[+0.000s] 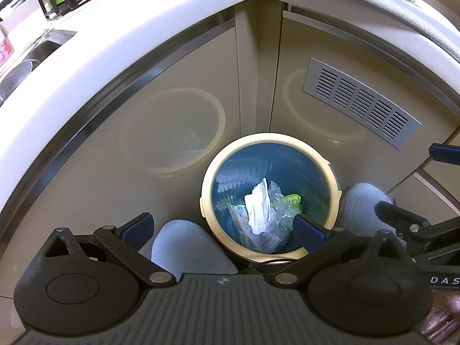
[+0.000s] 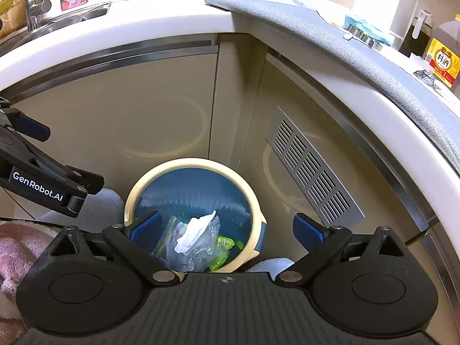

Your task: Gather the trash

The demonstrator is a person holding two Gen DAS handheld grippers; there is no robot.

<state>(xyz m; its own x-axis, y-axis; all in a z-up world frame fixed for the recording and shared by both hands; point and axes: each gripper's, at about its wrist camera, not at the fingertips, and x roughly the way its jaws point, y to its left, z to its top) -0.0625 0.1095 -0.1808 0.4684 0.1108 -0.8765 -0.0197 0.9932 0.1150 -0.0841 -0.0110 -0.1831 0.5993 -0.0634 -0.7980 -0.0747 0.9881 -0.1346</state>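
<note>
Blue-padded and spread wide apart, both your tongs hang over the bin with nothing between their fingers: the left tongs [image 1: 221, 228] and the right tongs [image 2: 227, 230]. White lettering on the left pair reads "GenRobot.AI" in the right wrist view; in the left wrist view the right pair shows only "DAS", cut off by the frame edge.

Below them one round trash bin [image 1: 268, 195], cream-rimmed with a blue liner, stands upright on the floor, its mouth facing up at you. Inside lies one crumpled white paper [image 1: 258, 208], its long axis running roughly from near to far, on clear plastic bags [image 2: 195, 244] whose number you cannot tell, beside a green wrapper [image 2: 222, 248].

Beyond, the bin sits in the corner where two beige cabinet doors meet; one grey vent grille [image 1: 362, 102] is set in the right-hand door. Farthest, on the counter [image 2: 161, 20], one brown bottle [image 2: 442, 54] carries a yellow label with Chinese characters, and a grey mat [image 2: 287, 17] overhangs the edge.
</note>
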